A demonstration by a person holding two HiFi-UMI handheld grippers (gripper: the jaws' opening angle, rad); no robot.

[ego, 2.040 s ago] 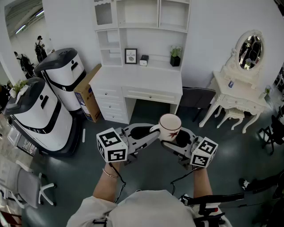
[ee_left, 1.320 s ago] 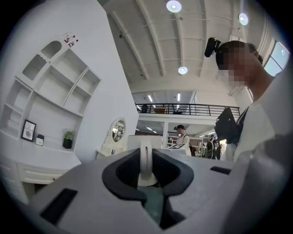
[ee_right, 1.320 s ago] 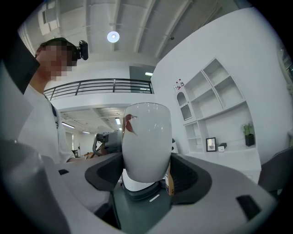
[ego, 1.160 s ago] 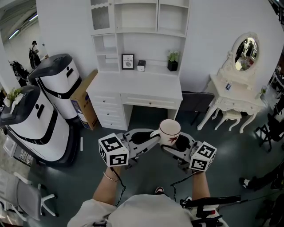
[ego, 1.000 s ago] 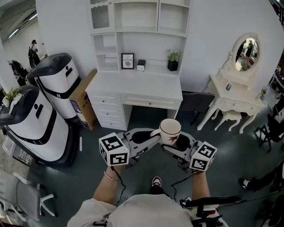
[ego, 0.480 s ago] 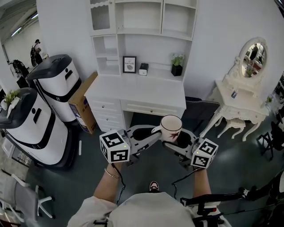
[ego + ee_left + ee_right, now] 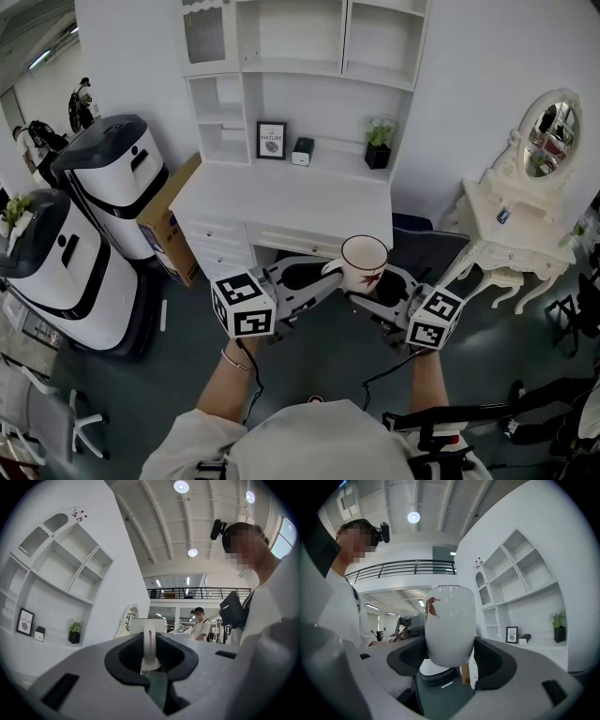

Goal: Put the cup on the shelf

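I have the white shelf unit (image 7: 300, 56) and its desk (image 7: 281, 202) ahead of me. In the air in front of the desk, my 2 claws meet on the cup (image 7: 364, 261), which is upright and not on any shelf. The right gripper (image 7: 449, 656) clamps its body, jaws partway apart. The left gripper (image 7: 149, 651) pinches its thin handle (image 7: 149, 641).
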